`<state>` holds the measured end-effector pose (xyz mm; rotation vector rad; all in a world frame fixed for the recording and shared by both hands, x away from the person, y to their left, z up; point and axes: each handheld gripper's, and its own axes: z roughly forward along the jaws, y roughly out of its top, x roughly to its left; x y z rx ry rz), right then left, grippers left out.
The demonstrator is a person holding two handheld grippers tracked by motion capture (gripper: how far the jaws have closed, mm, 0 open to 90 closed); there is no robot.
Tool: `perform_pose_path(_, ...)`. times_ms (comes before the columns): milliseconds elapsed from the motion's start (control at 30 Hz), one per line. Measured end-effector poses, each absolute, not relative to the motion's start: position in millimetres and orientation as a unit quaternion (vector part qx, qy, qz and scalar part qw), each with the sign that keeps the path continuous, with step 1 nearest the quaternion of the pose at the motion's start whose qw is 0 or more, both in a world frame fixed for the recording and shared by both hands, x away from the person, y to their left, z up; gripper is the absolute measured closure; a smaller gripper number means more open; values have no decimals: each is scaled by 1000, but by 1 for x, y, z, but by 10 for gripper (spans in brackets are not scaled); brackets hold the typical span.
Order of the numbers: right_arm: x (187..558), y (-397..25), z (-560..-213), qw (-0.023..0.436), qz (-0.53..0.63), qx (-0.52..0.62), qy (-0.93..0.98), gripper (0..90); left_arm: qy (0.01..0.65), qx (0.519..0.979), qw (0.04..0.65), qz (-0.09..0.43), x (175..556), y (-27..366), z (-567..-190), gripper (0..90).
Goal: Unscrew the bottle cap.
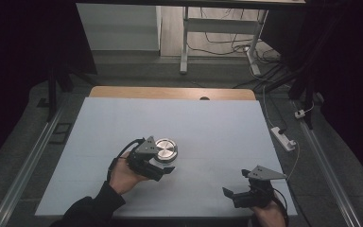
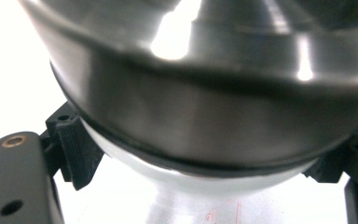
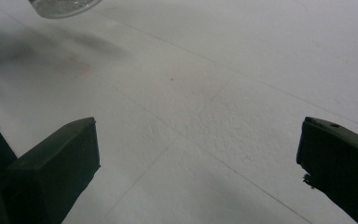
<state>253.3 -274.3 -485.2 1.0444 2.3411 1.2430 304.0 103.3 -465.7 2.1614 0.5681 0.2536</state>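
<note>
High view: left gripper (image 1: pixel 163 163) sits at the round metal lid (image 1: pixel 165 149) mid-table, jaws either side of its rim; contact cannot be told. Right gripper (image 1: pixel 238 185) rests open, well apart, near the white table (image 1: pixel 217 123) front edge. Power strip (image 1: pixel 283 138) lies off the table's right side.

The high view looks down and forward over the whole table (image 1: pixel 208 123). The left gripper view sits very close to the round metal lid (image 2: pixel 205 116), also seen from above (image 1: pixel 165 149). The right gripper view looks low across bare table.
</note>
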Motion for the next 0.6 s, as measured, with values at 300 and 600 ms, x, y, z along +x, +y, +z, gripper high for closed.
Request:
perform_pose_path(300, 252, -256, -471, 145, 453, 323, 818, 0, 227, 867, 432, 102, 304, 104, -465, 155)
perform_pose_path(600, 256, -228, -450, 134, 473, 267, 829, 0, 225, 866, 435, 96, 304, 101, -466, 156)
